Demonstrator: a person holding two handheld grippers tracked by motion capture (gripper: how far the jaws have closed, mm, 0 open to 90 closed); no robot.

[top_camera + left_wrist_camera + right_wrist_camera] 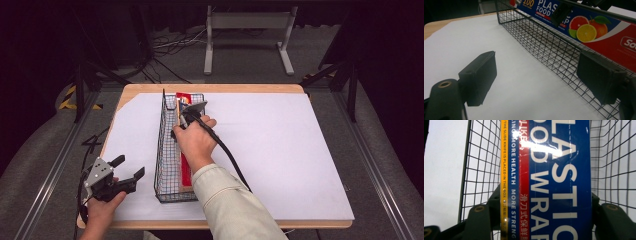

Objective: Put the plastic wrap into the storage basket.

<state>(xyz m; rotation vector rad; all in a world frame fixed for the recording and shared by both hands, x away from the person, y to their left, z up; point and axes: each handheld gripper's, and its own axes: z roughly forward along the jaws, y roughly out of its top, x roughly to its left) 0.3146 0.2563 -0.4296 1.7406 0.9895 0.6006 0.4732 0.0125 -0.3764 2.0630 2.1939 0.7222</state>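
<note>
Beside the near-left corner of the worktop (pixel 280 150), the left gripper (pixel 129 169) is held with its fingers (pixel 477 77) spread wide and empty; the wire basket (pixel 166 150) lies just to their right. Between the right gripper (pixel 187 111) fingers (pixel 480 220), closed on its two long sides, a plastic wrap box (pixel 549 180) is gripped inside the basket. Its long axis is judged to run away from the person, along the basket, far end pointing to the back edge. The right hand (pixel 195 140) is the nearer one.

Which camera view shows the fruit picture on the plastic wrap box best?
The left gripper view: the plastic wrap box shows its fruit picture through the wire basket. The right gripper view shows lettering, the high view a red strip.
</note>
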